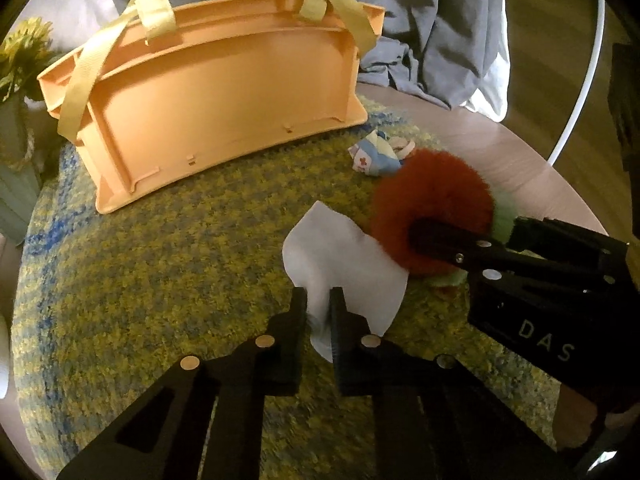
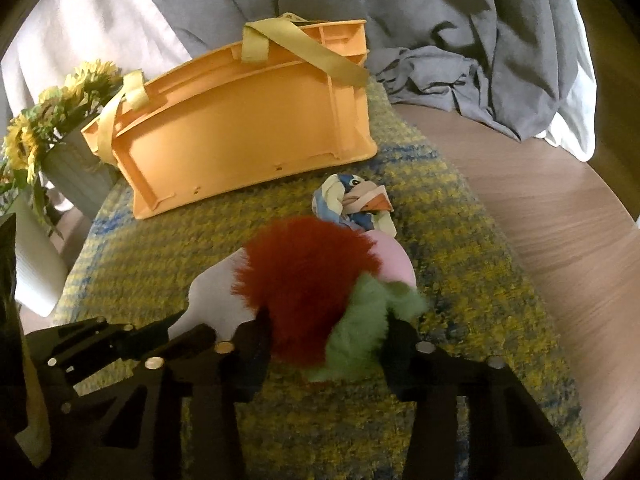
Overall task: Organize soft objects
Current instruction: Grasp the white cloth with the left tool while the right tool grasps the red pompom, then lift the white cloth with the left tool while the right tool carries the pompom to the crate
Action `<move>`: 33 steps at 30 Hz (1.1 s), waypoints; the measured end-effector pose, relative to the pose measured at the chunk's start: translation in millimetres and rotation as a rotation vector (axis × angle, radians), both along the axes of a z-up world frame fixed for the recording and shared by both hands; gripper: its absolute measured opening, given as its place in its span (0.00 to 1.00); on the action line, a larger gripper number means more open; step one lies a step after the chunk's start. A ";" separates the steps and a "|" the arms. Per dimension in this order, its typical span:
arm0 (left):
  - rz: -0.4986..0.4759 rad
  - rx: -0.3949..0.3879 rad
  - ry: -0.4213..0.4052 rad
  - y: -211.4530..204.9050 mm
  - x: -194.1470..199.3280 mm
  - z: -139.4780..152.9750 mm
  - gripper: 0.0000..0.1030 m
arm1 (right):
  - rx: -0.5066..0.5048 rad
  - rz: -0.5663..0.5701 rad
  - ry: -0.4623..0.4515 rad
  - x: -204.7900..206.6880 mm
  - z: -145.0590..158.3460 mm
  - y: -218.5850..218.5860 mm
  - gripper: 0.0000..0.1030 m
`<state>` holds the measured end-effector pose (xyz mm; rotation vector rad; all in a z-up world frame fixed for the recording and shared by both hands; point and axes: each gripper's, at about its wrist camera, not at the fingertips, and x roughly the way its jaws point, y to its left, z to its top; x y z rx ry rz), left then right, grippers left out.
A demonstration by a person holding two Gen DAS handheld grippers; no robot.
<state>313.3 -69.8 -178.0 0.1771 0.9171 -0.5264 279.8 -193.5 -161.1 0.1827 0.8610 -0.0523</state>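
Soft objects: none visibly binned yet; left gripper (image 1: 318, 320) pinches white cloth (image 1: 340, 248), right gripper (image 2: 328, 336) clamps red-and-green fluffy toy (image 2: 308, 276), patterned bundle (image 2: 356, 204) loose, orange basket (image 2: 248, 120) at twelve o'clock.

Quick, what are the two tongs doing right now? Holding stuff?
Left tongs: closed on the white cloth.
Right tongs: closed around the red puff and green puff.

R gripper (image 2: 326, 334) round red (image 2: 304, 276) & green pompoms (image 2: 360, 332).
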 end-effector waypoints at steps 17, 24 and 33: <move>0.075 -0.031 -0.100 20.8 -14.5 36.1 0.10 | -0.042 0.013 -0.065 -20.1 16.3 8.8 0.11; 0.094 -0.062 -0.140 22.9 -16.6 54.0 0.10 | -0.045 0.010 -0.104 -25.4 32.3 9.6 0.10; 0.117 -0.098 -0.220 27.4 -22.3 85.9 0.10 | -0.042 0.011 -0.160 -28.6 56.2 9.7 0.10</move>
